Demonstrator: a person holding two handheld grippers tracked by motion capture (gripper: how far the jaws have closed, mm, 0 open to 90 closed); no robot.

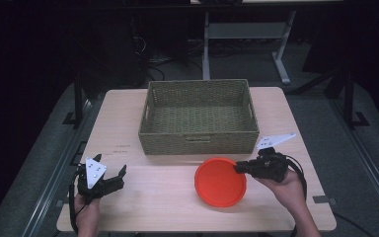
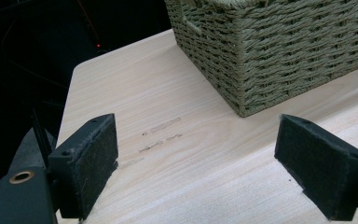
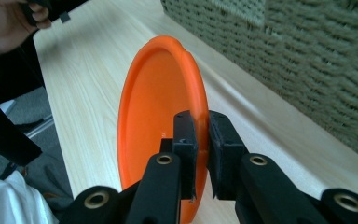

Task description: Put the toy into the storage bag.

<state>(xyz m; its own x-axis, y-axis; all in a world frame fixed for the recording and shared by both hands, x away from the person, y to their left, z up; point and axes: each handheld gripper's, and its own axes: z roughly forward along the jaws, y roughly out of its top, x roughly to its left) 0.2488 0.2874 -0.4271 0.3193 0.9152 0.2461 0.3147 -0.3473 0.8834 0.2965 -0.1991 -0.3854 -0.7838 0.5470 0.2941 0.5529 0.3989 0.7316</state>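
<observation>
An orange plate (image 1: 219,181) hangs just above the light wooden table (image 1: 153,190), in front of the woven basket (image 1: 199,116). My right gripper (image 1: 239,168) is shut on the plate's right rim, and in the right gripper view both pads clamp the orange plate (image 3: 156,107) edge-on, the gripper (image 3: 201,140) seen from behind. My left gripper (image 1: 112,174) rests at the table's front left, open. In the left gripper view that gripper (image 2: 196,156) has bare table between its pads, with the basket's corner (image 2: 279,51) beyond.
The basket (image 3: 307,60) is empty and sits at the table's centre back. Dark floor, a desk frame (image 1: 246,34) and cables lie beyond the far edge. Faint marks (image 2: 161,135) show on the tabletop near my left gripper.
</observation>
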